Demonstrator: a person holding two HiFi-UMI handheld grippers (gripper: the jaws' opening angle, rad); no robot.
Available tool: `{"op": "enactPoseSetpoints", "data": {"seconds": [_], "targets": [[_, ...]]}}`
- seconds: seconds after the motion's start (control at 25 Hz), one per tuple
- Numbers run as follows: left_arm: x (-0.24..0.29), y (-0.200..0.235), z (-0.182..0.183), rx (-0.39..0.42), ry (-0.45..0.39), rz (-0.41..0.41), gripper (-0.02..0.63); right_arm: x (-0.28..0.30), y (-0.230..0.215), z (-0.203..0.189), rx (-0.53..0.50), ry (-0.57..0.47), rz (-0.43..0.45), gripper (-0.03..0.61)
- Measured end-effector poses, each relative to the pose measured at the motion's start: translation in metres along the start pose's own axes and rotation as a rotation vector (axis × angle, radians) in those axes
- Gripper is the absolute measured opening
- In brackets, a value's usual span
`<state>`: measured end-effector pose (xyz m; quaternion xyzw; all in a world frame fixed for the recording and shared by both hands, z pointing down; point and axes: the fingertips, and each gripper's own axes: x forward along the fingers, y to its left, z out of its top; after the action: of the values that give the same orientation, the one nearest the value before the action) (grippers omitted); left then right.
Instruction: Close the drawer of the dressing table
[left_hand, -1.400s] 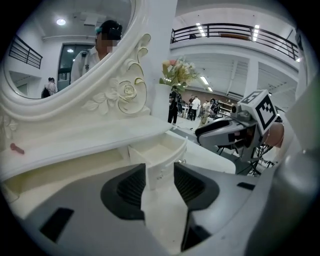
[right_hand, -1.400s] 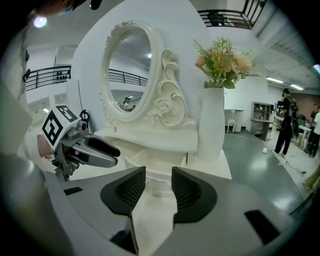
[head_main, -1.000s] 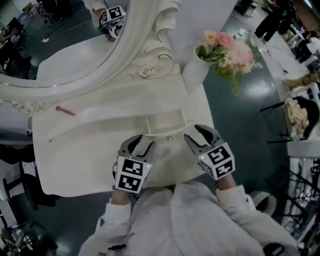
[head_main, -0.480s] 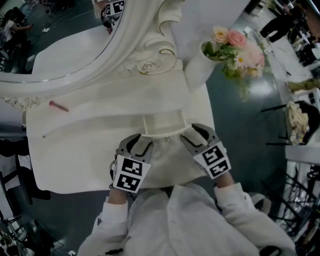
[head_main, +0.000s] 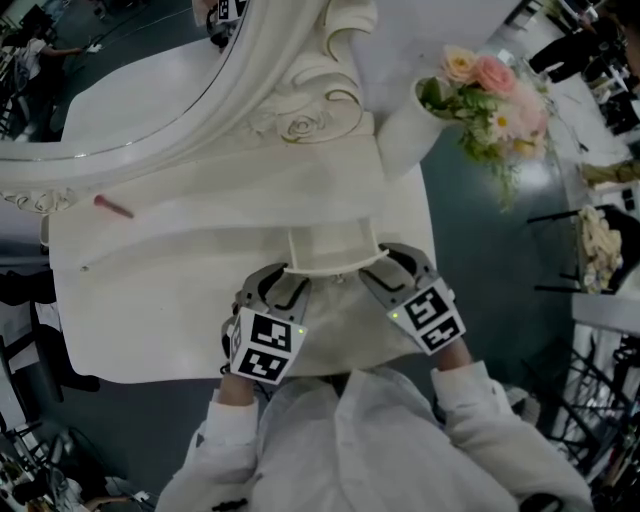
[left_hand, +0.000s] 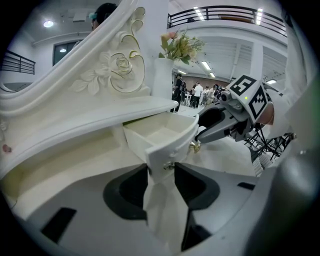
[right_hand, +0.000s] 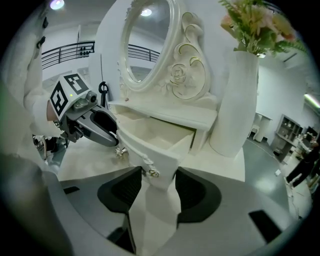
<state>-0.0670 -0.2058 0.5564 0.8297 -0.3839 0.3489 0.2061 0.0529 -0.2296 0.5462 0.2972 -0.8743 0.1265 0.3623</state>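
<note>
Hall interior. Dark glossy floor (head_main: 470, 280); white walls. A mezzanine railing (left_hand: 225, 10) ran overhead, with ceiling strip lights (left_hand: 199, 12) and a white pillar (left_hand: 255, 55). Dark chair frames (head_main: 30, 375) stood left, a white table (head_main: 605, 300) right. Distant people (left_hand: 197, 92) were present.

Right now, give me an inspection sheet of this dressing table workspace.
Surface: white dressing table top, mostly bare.
Job's things: drawer pulled out, empty inside; small metal knobs on its front.
Clutter: small pink item at the left; vase of flowers at the back right; ornate mirror behind.
Grippers: left gripper open, one corner of the drawer's front at its gap; right gripper open, its jaws have just been opening, at the front's other end; contact uncertain for both.
Cables: nothing seen.
Surroundings: dark floor; people far behind.
</note>
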Motion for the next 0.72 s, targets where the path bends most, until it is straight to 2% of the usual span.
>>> {"op": "enactPoseSetpoints", "data": {"seconds": [0.12, 0.4, 0.52, 0.72], "targets": [[0.0008, -0.0005, 0.0014, 0.024, -0.004, -0.004, 0.166, 0.0005, -0.0011, -0.0004, 0.003, -0.020, -0.004, 0.190], [0.0022, -0.0011, 0.0005, 0.001, -0.009, -0.005, 0.166, 0.0006, -0.0028, -0.0010, -0.017, -0.058, 0.001, 0.190], [0.0030, -0.0009, 0.0004, 0.000, -0.009, -0.005, 0.166, -0.0018, -0.0016, 0.0007, -0.037, -0.033, 0.015, 0.190], [0.0026, -0.0006, 0.0009, 0.038, -0.006, 0.004, 0.166, 0.0006, -0.0033, -0.0009, -0.033, -0.060, 0.003, 0.189]]}}
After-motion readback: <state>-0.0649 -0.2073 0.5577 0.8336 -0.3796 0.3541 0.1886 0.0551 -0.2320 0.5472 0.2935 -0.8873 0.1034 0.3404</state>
